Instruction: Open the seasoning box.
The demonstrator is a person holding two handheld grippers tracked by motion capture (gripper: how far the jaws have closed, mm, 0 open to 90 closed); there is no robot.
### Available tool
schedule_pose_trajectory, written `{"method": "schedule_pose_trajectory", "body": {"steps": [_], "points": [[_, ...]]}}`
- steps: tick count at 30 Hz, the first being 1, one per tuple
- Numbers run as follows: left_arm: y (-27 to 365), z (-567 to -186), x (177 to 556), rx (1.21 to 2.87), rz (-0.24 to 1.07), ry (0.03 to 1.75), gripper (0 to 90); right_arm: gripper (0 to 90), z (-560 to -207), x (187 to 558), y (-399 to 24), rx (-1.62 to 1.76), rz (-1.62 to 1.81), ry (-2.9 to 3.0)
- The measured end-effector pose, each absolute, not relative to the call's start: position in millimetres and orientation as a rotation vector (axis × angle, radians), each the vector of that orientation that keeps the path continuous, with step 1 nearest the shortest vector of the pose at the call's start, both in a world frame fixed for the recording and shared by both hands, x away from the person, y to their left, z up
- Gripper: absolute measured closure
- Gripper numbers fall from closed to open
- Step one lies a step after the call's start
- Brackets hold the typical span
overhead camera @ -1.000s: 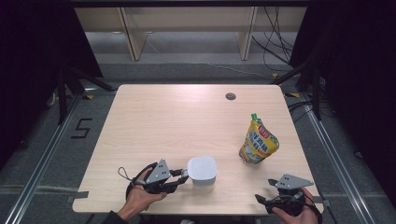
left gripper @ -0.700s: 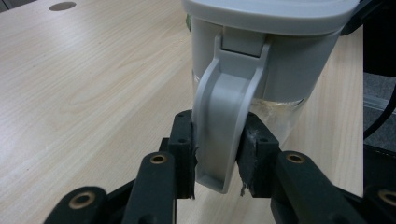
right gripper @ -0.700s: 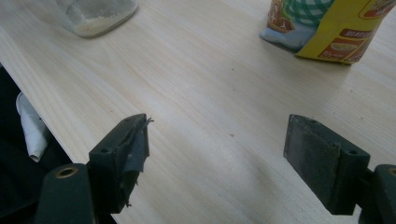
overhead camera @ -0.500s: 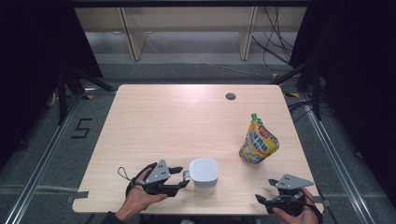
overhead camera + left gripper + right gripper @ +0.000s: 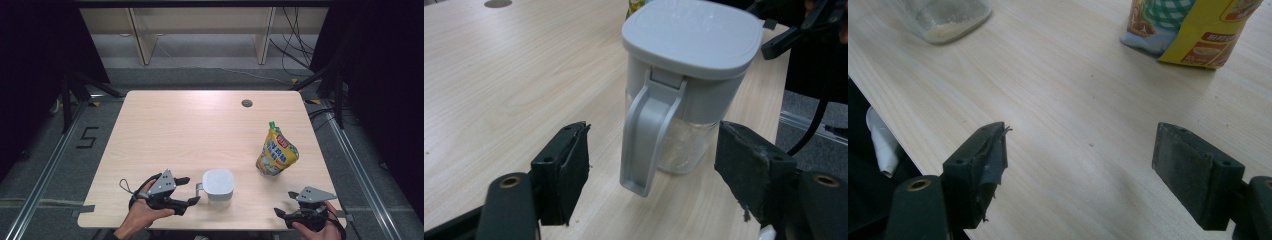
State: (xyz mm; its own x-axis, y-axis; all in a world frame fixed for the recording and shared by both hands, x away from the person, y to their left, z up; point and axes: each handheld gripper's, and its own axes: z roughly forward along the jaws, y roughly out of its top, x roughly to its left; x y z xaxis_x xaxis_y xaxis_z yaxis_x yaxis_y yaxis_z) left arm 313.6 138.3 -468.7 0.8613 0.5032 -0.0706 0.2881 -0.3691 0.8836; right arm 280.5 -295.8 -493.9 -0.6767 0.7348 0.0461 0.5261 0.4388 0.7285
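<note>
Bracketing the jar's (image 5: pixel 689 85) handle (image 5: pixel 646 137), left gripper (image 5: pixel 651 167) jaws spread ungripped, likely lining up a grasp; right gripper (image 5: pixel 1080 165) idles, jaws spread.

Pouch (image 5: pixel 1193 30) top cropped (label print unreadable).

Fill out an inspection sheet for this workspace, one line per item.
Surface: light wooden table, bare apart from two things; round hole near the far edge.
Job's things: clear jug with grey lid and handle, near edge; yellow pouch upright, to its right.
Clutter: nothing seen.
Grippers: left gripper open, jaws either side of the jug's handle, not touching; right gripper open over bare table.
Cables: black cable loop by the left gripper; cables on the floor beyond the table.
Surroundings: grey floor, dark curtains, floor mark "5".
</note>
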Motion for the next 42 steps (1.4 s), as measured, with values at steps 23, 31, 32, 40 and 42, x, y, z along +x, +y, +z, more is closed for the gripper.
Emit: {"method": "schedule_pose_trajectory", "body": {"steps": [23,31,32,40,42], "points": [[121.8,-434.9,309.9,1.91,0.321,0.574,88.9,22.2,-490.5,276.4,-290.9,1.136,1.143,2.338],[112.9,-432.5,317.8,1.914,0.31,0.581,89.0,20.4,-489.0,275.9,-290.5,1.154,1.143,2.304],[112.1,-433.4,318.1,1.909,0.297,0.591,89.1,20.3,-489.1,276.1,-290.2,1.159,1.149,2.3],[112.5,-436.1,320.8,1.91,0.3,0.593,89.0,25.8,-488.3,278.4,-290.1,1.07,1.162,2.306],[112.7,-437.5,321.4,1.896,0.284,0.594,89.0,27.6,-487.9,278.2,-289.0,1.058,1.162,2.297]]}}
